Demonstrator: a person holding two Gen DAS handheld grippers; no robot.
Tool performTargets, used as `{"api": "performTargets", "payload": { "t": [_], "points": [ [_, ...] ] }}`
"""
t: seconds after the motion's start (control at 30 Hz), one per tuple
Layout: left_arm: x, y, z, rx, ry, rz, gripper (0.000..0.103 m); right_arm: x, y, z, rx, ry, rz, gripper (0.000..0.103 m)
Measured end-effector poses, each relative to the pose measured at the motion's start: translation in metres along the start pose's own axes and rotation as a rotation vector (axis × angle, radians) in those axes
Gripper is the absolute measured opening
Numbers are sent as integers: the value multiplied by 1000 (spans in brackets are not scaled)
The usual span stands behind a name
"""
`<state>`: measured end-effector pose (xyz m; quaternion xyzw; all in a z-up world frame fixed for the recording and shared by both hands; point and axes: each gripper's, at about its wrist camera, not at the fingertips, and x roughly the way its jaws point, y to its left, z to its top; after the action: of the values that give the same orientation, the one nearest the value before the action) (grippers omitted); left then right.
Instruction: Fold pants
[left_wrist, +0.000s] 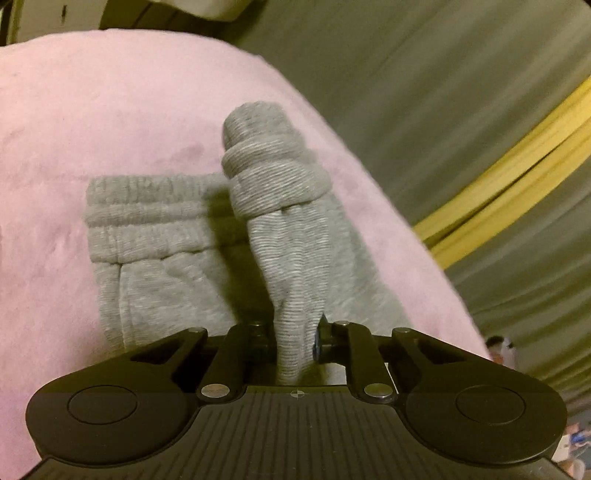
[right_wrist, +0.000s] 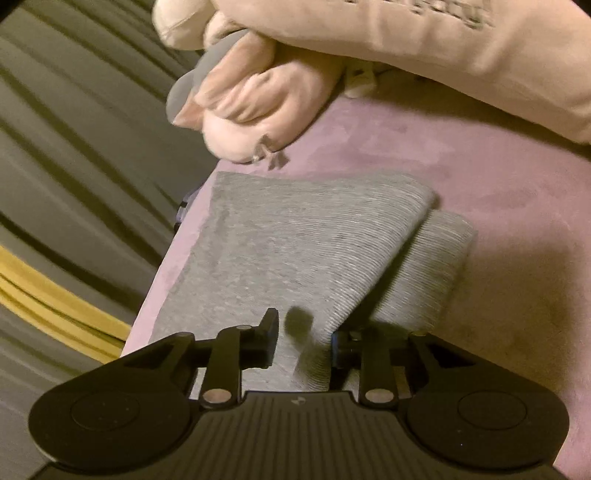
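Note:
Grey sweatpants (left_wrist: 155, 236) lie on a pink blanket (left_wrist: 110, 110), with the elastic waistband at the left. One leg rises from between the fingers of my left gripper (left_wrist: 291, 332), its ribbed cuff (left_wrist: 258, 147) bunched at the far end; the jaws are shut on this leg. In the right wrist view the pants (right_wrist: 295, 240) lie folded flat in two layers on the blanket (right_wrist: 480, 184). My right gripper (right_wrist: 303, 332) is low over their near edge. Its jaws stand slightly apart with grey cloth between them, and the pads do not visibly press on it.
A pale pink plush thing (right_wrist: 251, 103) and a cream cushion with lettering (right_wrist: 406, 37) lie at the blanket's far edge. Beyond the blanket's side edge is olive-grey fabric with a yellow stripe (left_wrist: 517, 166) (right_wrist: 55, 295).

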<state>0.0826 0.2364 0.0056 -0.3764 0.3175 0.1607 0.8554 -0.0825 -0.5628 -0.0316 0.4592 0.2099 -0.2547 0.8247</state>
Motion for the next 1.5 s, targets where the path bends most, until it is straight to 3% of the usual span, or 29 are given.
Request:
{"api": "performTargets", "payload": {
  "t": [0.07,0.23,0.47,0.7,0.8,0.9,0.97,1.03,1.1,1.13,1.2,1.3,1.33,1.43,1.5],
  "points": [
    [-14,1,0,42,-34,-14,13,-2,6,3,-27,-9,-12,5],
    [-46,10,-4,123,-90,-10,12,-18,16,9,-93,-61,3,5],
    [-45,32,-15,120,-50,53,12,-24,8,7,-113,-64,-10,5],
    [-40,31,-20,111,-61,59,12,-13,10,-3,-219,-40,-155,5],
    [-49,38,-22,118,-65,42,12,-26,9,-5,-221,-92,-82,5],
    [-45,41,-24,130,-35,60,15,-27,17,-6,-324,-117,-135,5],
    [-45,45,-21,94,-12,93,32,-17,15,-3,-326,-69,-214,7],
    [-53,48,-20,68,-35,129,45,-16,9,0,-299,-59,-279,17],
    [-66,46,-21,86,-76,166,61,-28,4,2,-277,-114,-313,46],
    [-72,43,-21,101,-100,187,69,-33,4,3,-285,-141,-340,47],
    [-85,30,-21,165,-157,185,73,-45,9,5,-325,-200,-348,47],
    [-95,-9,-25,274,-210,114,82,-58,32,1,-372,-240,-268,47],
    [-95,-28,-30,320,-224,69,91,-58,44,-3,-379,-232,-219,47],
    [-82,-84,-53,487,-200,-53,95,-48,75,-27,-400,-161,-56,47],
    [-65,-120,-75,627,-183,-90,94,-29,89,-52,-409,-73,23,47]
  ]
}}
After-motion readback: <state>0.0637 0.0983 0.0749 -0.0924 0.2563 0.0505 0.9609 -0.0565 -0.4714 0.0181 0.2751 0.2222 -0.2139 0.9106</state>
